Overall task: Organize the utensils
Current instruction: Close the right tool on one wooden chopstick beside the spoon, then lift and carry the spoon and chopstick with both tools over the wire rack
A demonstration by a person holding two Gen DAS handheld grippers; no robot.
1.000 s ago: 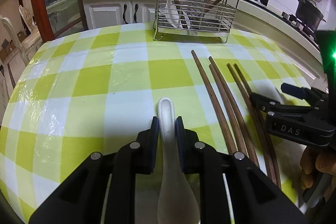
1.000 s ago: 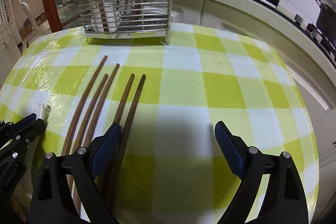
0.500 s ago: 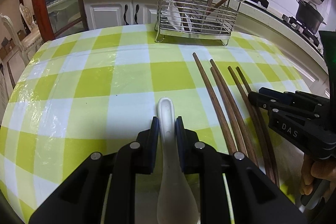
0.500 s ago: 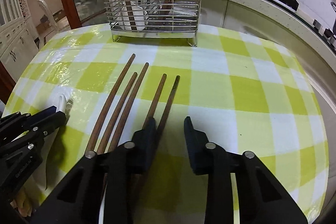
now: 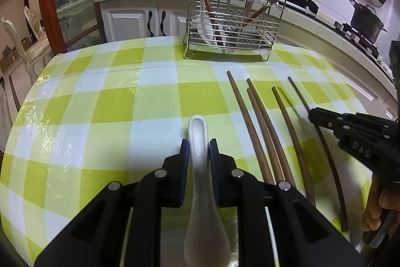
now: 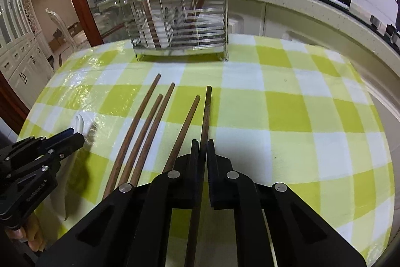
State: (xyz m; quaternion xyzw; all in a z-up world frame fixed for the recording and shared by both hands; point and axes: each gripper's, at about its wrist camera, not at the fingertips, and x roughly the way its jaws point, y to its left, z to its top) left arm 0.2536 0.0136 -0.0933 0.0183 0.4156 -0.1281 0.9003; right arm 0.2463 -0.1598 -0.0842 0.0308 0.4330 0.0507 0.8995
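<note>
Where claw [image 6: 203,149] pinches, chopstick [image 6: 207,111] between

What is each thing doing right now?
Left hand-held gripper: shut on white spoon.
White spoon: gripped by its handle.
Right hand-held gripper: shut on one chopstick.
Gripped chopstick: clamped.
Other chopsticks: lying loose on tablecloth.
Wire rack: upright, holding utensils.
</note>
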